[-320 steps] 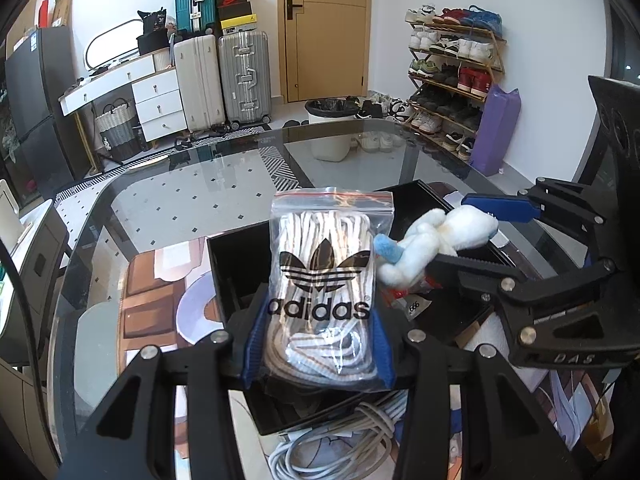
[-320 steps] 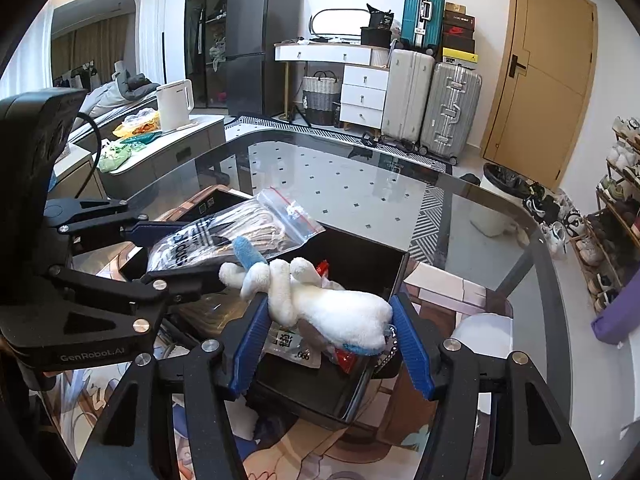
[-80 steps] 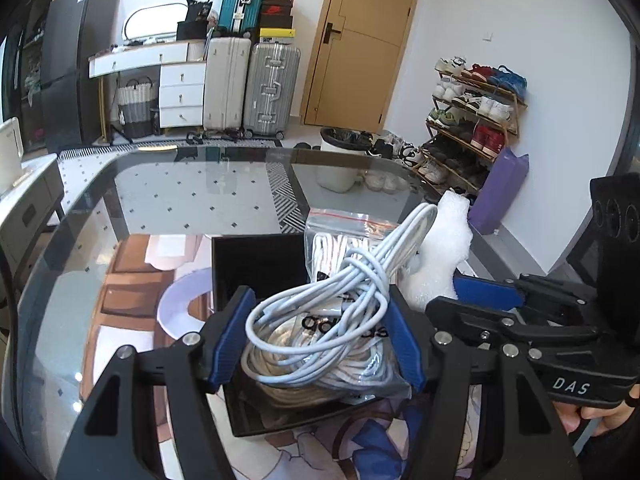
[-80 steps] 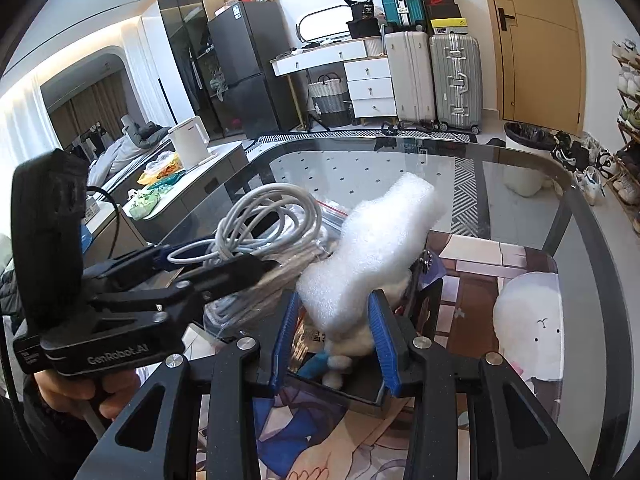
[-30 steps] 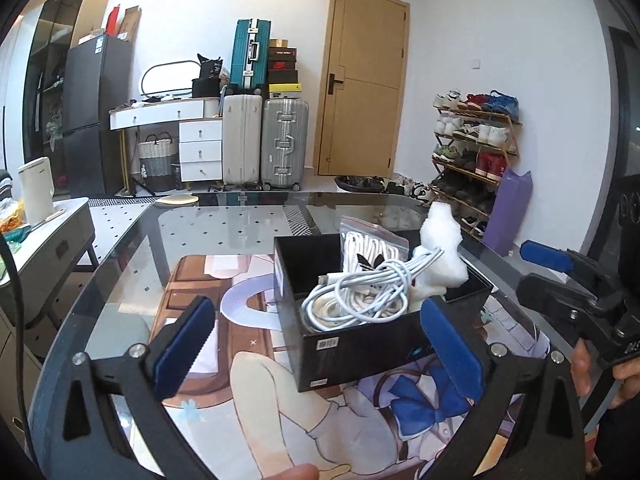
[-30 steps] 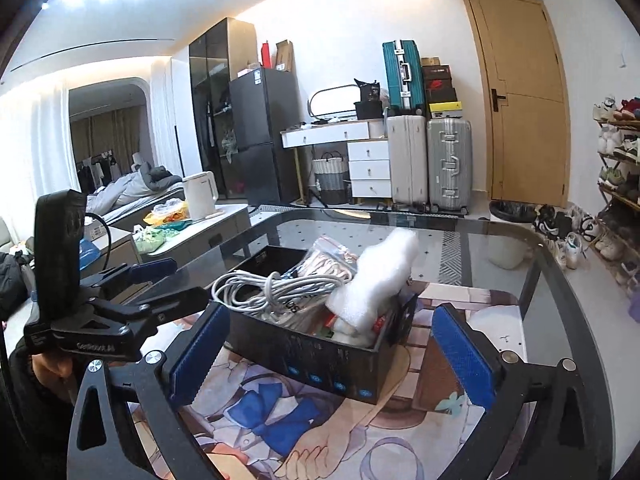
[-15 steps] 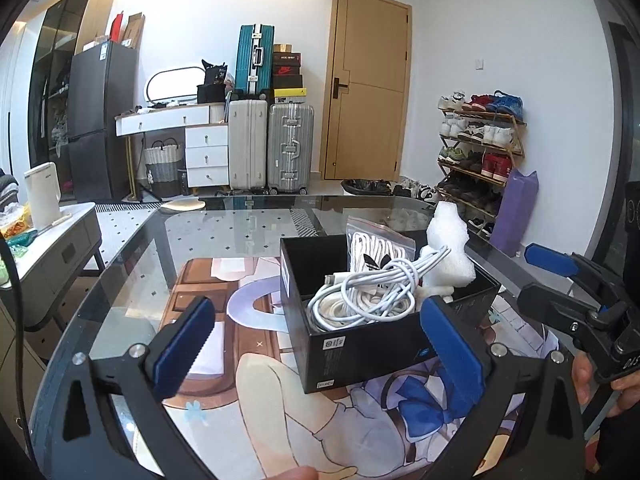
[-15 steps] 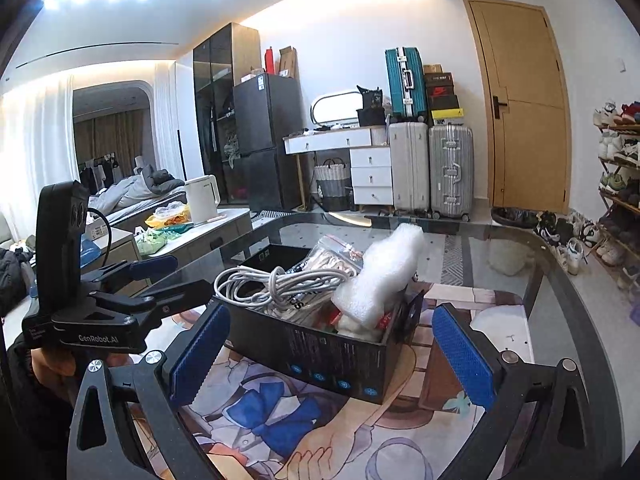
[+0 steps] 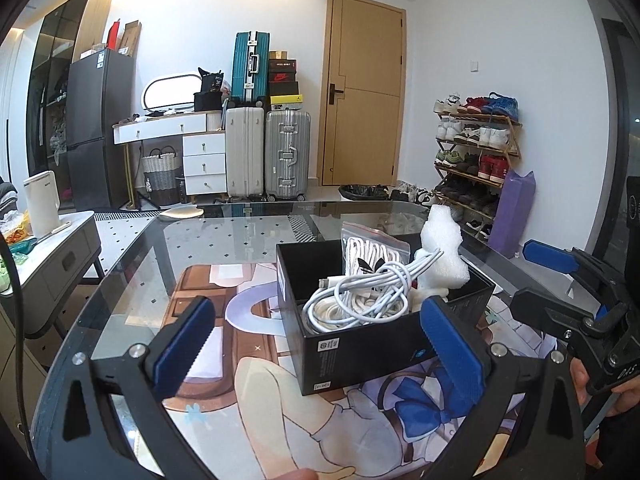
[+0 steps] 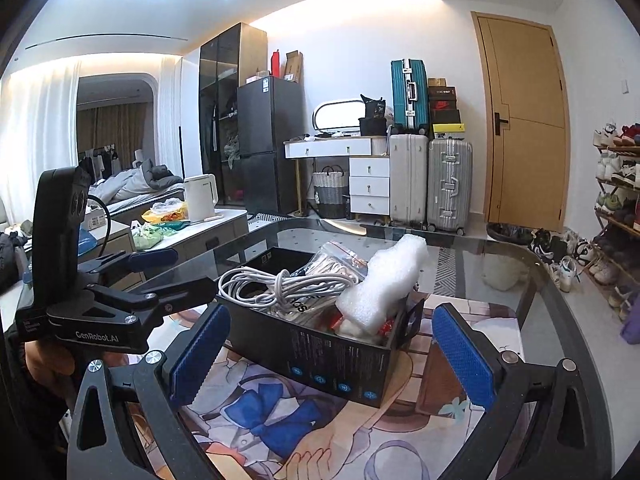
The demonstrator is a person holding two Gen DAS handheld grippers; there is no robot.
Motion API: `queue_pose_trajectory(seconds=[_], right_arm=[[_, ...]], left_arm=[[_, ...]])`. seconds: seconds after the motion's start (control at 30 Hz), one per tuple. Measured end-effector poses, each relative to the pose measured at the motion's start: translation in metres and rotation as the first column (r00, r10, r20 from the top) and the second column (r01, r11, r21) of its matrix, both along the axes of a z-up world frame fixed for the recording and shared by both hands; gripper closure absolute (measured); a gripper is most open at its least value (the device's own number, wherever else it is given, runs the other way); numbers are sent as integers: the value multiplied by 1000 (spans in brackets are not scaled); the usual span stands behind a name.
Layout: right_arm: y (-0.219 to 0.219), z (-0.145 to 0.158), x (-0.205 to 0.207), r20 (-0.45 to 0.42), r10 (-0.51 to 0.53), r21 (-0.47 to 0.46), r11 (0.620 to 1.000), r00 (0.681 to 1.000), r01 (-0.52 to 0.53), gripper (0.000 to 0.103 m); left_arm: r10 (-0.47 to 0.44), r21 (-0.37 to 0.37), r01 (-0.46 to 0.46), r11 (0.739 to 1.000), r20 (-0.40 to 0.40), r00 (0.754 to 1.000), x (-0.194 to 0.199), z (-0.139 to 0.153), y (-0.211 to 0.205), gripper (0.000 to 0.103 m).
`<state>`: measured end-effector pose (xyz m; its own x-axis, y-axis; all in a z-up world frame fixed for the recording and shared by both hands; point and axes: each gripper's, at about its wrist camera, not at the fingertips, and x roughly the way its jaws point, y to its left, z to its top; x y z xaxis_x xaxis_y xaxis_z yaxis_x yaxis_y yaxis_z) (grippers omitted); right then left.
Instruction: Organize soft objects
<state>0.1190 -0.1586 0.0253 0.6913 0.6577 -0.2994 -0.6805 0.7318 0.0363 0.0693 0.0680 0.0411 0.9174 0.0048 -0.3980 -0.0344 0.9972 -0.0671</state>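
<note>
A black box (image 9: 360, 348) (image 10: 320, 354) stands on the glass table. It holds a coiled white cable (image 9: 360, 296) (image 10: 276, 284), a clear zip bag of laces (image 9: 374, 250) (image 10: 334, 266) and a white foam piece (image 9: 442, 258) (image 10: 386, 284) sticking up at its right end. My left gripper (image 9: 318, 344) is open, pulled back in front of the box, with nothing between its blue pads. My right gripper (image 10: 328, 356) is likewise open and empty, back from the box's near side. Each gripper shows in the other's view, the right gripper (image 9: 568, 292) and the left gripper (image 10: 160, 276).
A printed anime mat (image 9: 360, 432) covers the table under the box. The rounded glass table edge (image 10: 560, 280) curves at the right. Suitcases (image 9: 268, 152), a drawer desk, a shoe rack (image 9: 476, 160) and a door lie beyond. A side counter with a kettle (image 10: 200, 196) is at left.
Both grippers let go of the cable and the foam piece, which now rest in the box. They opened wide and drew back and upward from the box.
</note>
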Motion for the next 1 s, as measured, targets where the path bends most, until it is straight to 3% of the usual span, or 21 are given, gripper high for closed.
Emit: queue_pose_trajectory(seconds=[1.0], right_arm=[[-4,-1,1,0,-2,6,1000,1000,2,1]], left_arm=[[-4,1,4,1000,0,1000,0,1,0,0]])
